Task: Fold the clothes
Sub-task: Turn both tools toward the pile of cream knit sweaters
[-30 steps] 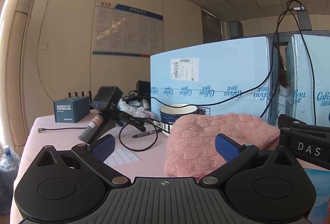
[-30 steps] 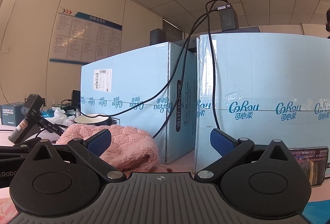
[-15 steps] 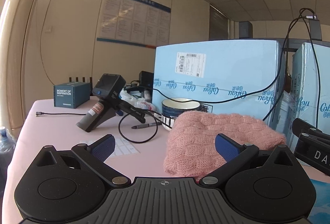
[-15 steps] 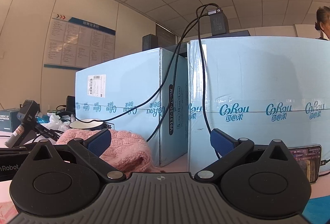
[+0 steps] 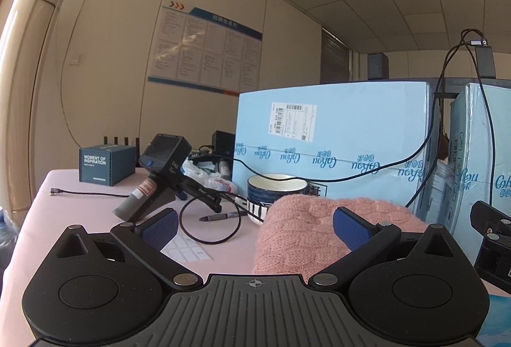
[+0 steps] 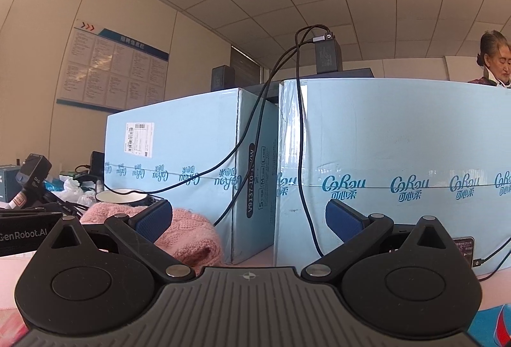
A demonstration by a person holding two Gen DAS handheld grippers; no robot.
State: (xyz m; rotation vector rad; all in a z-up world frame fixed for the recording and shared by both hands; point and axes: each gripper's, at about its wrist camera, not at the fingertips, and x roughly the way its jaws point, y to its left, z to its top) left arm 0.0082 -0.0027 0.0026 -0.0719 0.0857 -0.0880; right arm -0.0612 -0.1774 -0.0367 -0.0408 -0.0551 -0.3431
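A pink cable-knit garment [image 5: 306,232] lies bunched on the pink table, just ahead of my left gripper [image 5: 254,227], which is open and empty, its right finger in front of the knit. In the right wrist view the same garment [image 6: 188,232] lies at lower left, behind the left finger of my right gripper [image 6: 247,219], which is open and empty and faces the blue boxes. The right gripper's body shows at the right edge of the left wrist view [image 5: 491,238].
Two large light-blue cartons [image 5: 332,149] [image 6: 399,174] stand behind the garment, with black cables [image 6: 300,139] draped over them. A blue-and-white bowl [image 5: 276,187], a marker [image 5: 220,215], a handheld device [image 5: 159,177], a cable loop and a small dark box [image 5: 105,164] sit at left. A person [image 6: 495,59] is behind the boxes.
Both cameras have tilted upward and drawn back slightly; more ceiling shows and the garment sits lower in view. Both grippers stay open.
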